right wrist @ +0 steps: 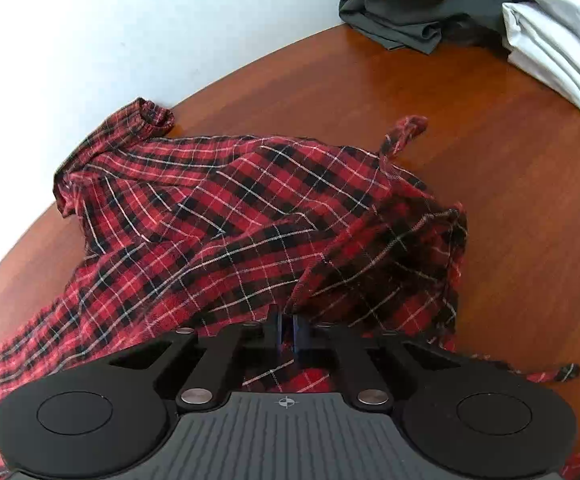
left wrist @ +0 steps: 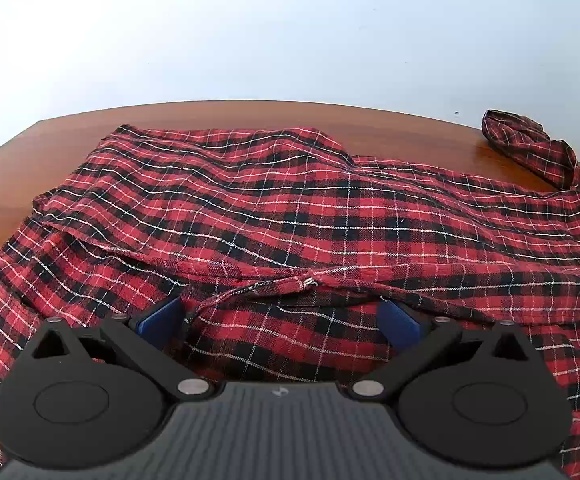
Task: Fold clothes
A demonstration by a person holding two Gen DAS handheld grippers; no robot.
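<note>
Two claws over one red plaid shirt (left wrist: 290,208), which lies spread and rumpled on the brown tabletop (left wrist: 22,152). Left claw (left wrist: 282,316) open, blue pads wide apart, straddling a hemmed edge of the cloth just ahead of it; nothing pinched. Right claw (right wrist: 288,330) closed, pads together on a ridge of the shirt, fabric bunching up from the pinch. From the left view the shirt's long axis runs left to right across the tabletop, one sleeve (left wrist: 530,148) trailing to the far right. From the right view the cloth fans away toward the far left. Likely next move: the left claw pinches the hem right in front of it. Folded clothes (right wrist: 470,12) stacked far right, well apart.
</note>
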